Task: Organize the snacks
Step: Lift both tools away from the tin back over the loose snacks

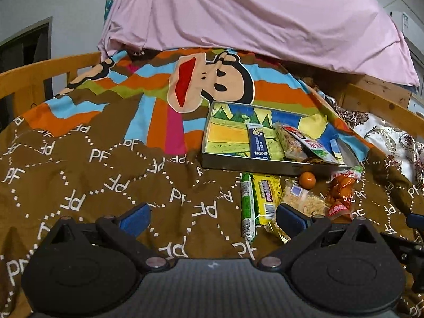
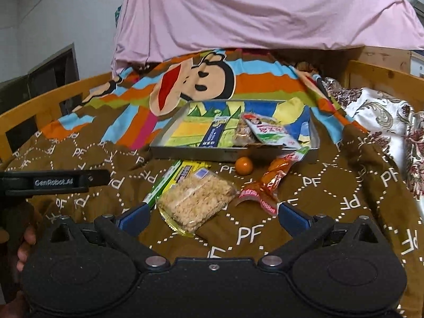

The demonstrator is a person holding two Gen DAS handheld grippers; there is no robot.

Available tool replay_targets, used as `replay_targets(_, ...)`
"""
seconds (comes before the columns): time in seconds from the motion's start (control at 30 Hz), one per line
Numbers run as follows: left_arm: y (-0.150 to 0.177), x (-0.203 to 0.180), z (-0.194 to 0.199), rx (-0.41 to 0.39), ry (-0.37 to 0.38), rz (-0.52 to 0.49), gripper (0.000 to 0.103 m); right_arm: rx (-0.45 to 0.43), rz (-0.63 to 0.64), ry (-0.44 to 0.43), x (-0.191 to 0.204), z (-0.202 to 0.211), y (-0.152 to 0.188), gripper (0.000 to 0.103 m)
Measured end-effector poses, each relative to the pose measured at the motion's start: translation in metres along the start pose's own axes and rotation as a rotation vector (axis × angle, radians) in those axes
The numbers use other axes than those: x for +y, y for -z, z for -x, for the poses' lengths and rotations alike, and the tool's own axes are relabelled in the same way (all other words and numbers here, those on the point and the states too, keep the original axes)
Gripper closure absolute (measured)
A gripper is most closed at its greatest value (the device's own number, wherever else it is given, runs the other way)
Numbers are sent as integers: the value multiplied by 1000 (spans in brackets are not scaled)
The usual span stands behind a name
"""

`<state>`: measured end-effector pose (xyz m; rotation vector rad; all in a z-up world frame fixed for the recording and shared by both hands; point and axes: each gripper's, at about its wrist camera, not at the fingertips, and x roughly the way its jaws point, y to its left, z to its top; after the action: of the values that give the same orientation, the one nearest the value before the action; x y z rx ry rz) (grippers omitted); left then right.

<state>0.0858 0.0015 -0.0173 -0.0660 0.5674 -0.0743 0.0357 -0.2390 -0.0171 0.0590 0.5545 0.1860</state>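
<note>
A metal tray (image 1: 265, 165) (image 2: 169, 152) with a printed bottom lies on the bedspread and holds a blue stick packet (image 1: 257, 140) (image 2: 213, 133) and a green-red snack bag (image 1: 311, 144) (image 2: 270, 129). In front of it lie a green stick (image 1: 247, 204), a yellow bar (image 1: 266, 194) (image 2: 189, 173), a clear rice-crisp pack (image 1: 304, 201) (image 2: 197, 202), a small orange (image 1: 307, 179) (image 2: 244, 165) and an orange-red pack (image 1: 340, 194) (image 2: 267, 185). My left gripper (image 1: 212, 218) is open, low over the bedspread left of the snacks. My right gripper (image 2: 212, 216) is open, with the rice-crisp pack lying between its fingers.
The brown patterned bedspread (image 1: 106, 164) covers the bed. A wooden rail (image 1: 39, 71) runs along the left and the back right. A pink sheet (image 1: 251, 18) hangs behind. A floral cloth (image 2: 376, 111) lies at the right. The left gripper's body (image 2: 53, 181) shows at the right view's left edge.
</note>
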Motion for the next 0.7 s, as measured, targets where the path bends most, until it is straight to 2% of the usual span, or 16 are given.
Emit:
replay_targets(0.27, -8, 3, -26, 27, 49, -18, 0, 34, 46, 3, 10, -18, 3, 1)
replay_targets(0.7, -23, 13, -69, 99, 142, -63, 0, 34, 146, 80, 39, -69, 9, 1)
